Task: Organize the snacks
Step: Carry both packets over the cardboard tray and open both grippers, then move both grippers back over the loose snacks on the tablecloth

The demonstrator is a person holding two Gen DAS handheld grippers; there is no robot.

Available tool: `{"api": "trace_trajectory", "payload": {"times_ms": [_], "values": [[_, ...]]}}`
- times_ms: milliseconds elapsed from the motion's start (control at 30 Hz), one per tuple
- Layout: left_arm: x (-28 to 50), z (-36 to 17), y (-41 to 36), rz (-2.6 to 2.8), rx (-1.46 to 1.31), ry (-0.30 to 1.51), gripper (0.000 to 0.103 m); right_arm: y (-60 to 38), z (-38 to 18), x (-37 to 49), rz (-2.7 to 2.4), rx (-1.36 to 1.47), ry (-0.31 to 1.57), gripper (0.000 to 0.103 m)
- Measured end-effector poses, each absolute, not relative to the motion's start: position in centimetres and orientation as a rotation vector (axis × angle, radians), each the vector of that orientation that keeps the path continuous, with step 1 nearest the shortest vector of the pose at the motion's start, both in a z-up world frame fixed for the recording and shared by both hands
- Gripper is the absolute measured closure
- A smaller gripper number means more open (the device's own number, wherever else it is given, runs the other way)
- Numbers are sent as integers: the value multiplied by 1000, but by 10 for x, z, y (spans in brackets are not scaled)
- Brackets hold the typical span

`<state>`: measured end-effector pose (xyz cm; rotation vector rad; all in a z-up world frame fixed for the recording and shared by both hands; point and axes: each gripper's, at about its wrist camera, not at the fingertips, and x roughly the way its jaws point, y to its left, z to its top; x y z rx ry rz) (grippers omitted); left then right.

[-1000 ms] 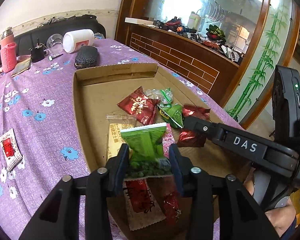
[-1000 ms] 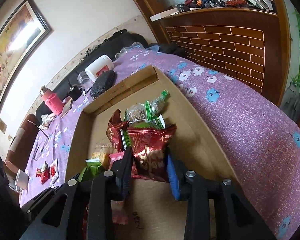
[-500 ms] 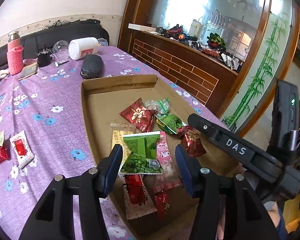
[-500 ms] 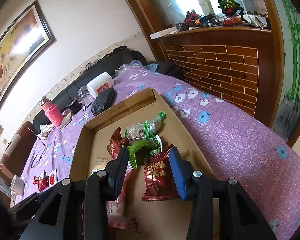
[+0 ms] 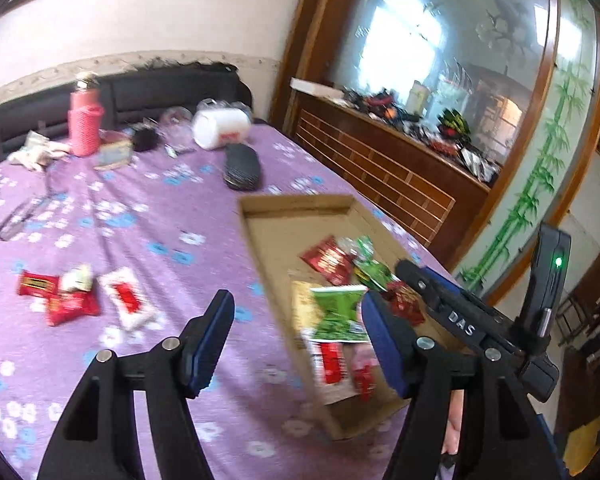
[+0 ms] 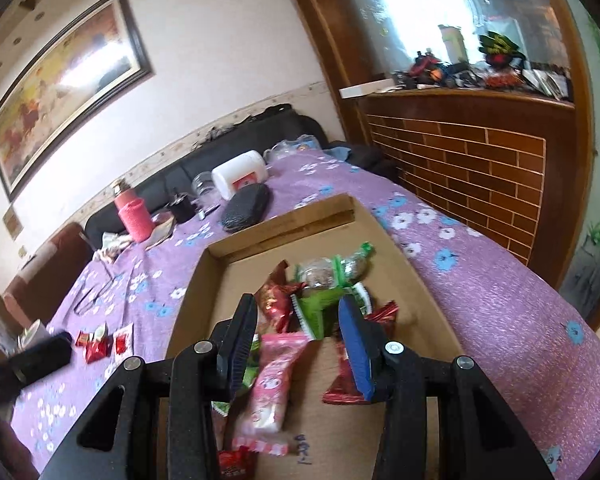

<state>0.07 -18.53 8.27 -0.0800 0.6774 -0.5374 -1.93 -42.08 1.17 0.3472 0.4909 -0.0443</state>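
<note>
A shallow cardboard box (image 5: 260, 240) (image 6: 284, 224) lies on the purple flowered cloth and holds several snack packets. My left gripper (image 5: 296, 308) hangs over the box's left wall, jaws opening, with nothing between them. The green packet (image 5: 338, 312) lies in the box beside its right finger. Loose red packets (image 5: 68, 304) (image 6: 98, 346) and a white-and-red one (image 5: 128, 304) lie on the cloth to the left. My right gripper (image 6: 296, 312) (image 5: 440, 300) is open above the box, over a pink packet (image 6: 274, 380), a green one (image 6: 316, 312) and a dark red one (image 6: 348, 380).
At the far end of the table stand a pink bottle (image 5: 85, 124), a white jar (image 5: 220, 128), a glass (image 6: 204, 188) and a black case (image 5: 242, 166). A dark sofa runs behind, and a brick-patterned wooden counter (image 6: 480, 168) is on the right.
The left gripper let go of the green packet, rose and swung left, opening wider. The right gripper released the dark red packet, which now lies in the box, and lifted a little.
</note>
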Motion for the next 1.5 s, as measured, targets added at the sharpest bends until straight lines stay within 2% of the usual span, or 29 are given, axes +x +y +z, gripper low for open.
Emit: {"api": "trace_trajectory", "payload": {"times_ms": [100, 167, 300, 367, 600, 633, 700, 733, 767, 1100, 1233, 1400, 1500], "values": [[-1, 89, -152, -488, -101, 619, 32, -408, 20, -25, -38, 310, 475, 58], [1, 90, -127, -443, -136, 589, 23, -397, 28, -29, -10, 301, 468, 58], [14, 93, -71, -286, -191, 570, 20, -369, 41, -32, 58, 267, 466, 57], [23, 94, -49, -212, -177, 583, 14, -347, 49, -32, 107, 233, 475, 56], [65, 75, 7, -134, -30, 701, 14, -272, 53, -8, 268, 113, 593, 53], [72, 70, 11, -116, -9, 717, 16, -260, 50, 1, 286, 94, 635, 53], [85, 62, 17, -130, -7, 743, 30, -240, 42, 23, 311, 76, 720, 53], [91, 59, 20, -139, -17, 753, 42, -231, 36, 37, 331, 74, 775, 53], [100, 54, 23, -142, -33, 762, 46, -222, 29, 50, 351, 79, 823, 53], [148, 18, 39, -220, -260, 779, 47, -185, -9, 113, 333, 112, 927, 53], [154, 2, 29, -243, -206, 843, 47, -184, -16, 126, 310, 135, 927, 53], [136, -1, 15, -394, -79, 1021, 47, -180, -20, 129, 323, 107, 919, 53], [125, 18, 25, -434, -104, 950, 47, -175, -22, 127, 330, 79, 903, 53]]}}
